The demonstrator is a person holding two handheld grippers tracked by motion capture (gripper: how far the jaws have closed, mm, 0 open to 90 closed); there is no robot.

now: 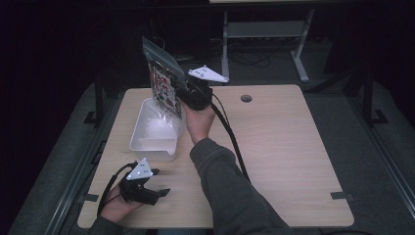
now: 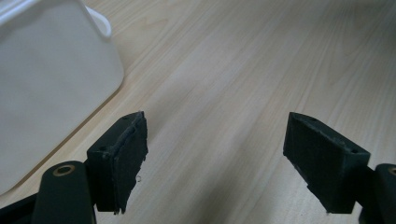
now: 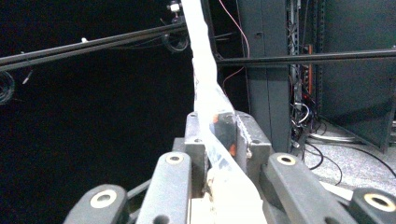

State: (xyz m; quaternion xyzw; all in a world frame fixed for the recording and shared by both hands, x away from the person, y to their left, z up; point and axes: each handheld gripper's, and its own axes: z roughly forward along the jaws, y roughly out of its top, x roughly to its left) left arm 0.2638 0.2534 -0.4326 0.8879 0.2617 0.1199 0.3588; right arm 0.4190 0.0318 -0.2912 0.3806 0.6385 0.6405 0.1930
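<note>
Gripping a clear printed plastic bag [image 1: 164, 81] edge-on, right tongs [image 1: 188, 93] hold it above the white tub [image 1: 147, 142] near tabletop's [image 1: 274, 147] left edge; flimsy, slippery, best pinched at its rim. Left tongs [image 1: 157, 182] gape empty.

Dim room, lit tabletop, dark surroundings, soft focus

White tub [image 2: 51, 88] cut off at frame edge
</note>
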